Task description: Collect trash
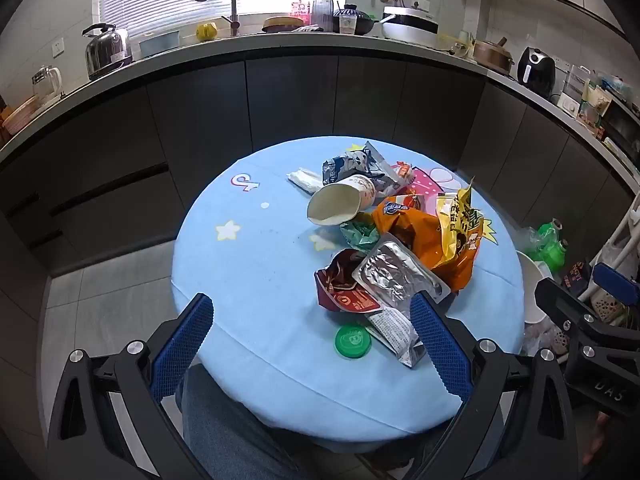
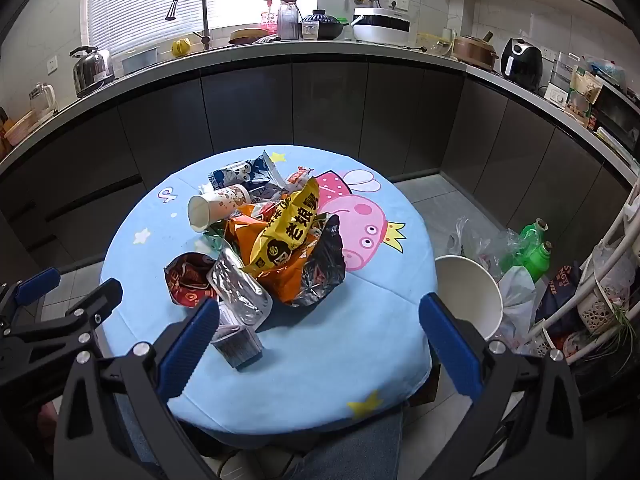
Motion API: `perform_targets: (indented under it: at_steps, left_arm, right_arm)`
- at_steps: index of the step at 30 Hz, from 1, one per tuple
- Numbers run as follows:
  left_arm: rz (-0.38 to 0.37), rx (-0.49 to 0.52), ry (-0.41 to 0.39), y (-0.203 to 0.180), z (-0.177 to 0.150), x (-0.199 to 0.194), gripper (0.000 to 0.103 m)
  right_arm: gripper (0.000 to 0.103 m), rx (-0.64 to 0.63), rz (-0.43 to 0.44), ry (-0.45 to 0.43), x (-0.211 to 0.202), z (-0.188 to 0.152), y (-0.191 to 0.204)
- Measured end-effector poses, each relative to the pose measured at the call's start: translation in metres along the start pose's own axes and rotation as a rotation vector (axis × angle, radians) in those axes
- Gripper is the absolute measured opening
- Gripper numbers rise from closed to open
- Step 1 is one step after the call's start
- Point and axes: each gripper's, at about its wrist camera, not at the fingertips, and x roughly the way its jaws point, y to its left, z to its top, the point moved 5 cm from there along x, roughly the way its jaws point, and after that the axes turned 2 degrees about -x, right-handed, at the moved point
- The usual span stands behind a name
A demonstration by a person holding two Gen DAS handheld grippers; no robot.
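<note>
A heap of trash lies on the round table's blue cloth [image 1: 248,280]. It holds a tipped paper cup [image 1: 340,204] [image 2: 212,208], an orange snack bag [image 1: 424,240], a yellow bag [image 2: 288,228], a silver foil pouch [image 1: 396,272] [image 2: 240,292], a red wrapper [image 1: 344,288] [image 2: 188,280], a printed sachet [image 2: 238,344] and a green lid [image 1: 352,342]. My left gripper [image 1: 312,304] hovers open over the table's near edge, the red wrapper and pouch beyond its tips. My right gripper [image 2: 320,303] is open too, above bare cloth right of the heap. Neither holds anything.
A white paper tub [image 2: 468,292] stands just off the table's right side, with green bottles [image 2: 532,248] in plastic bags behind it. A white rack [image 2: 608,280] fills the far right. Dark cabinets and a crowded counter [image 2: 320,46] ring the back. A person's jeans [image 1: 216,432] show below the table.
</note>
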Motion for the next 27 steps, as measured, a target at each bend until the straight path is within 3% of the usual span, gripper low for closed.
perform_targets:
  at_steps: [27]
  left_arm:
    - [-0.005, -0.005, -0.004, -0.0006, 0.0003, -0.0002, 0.094]
  right_arm:
    - [0.1, 0.002, 0.002, -0.004, -0.0007, -0.0001, -0.0006]
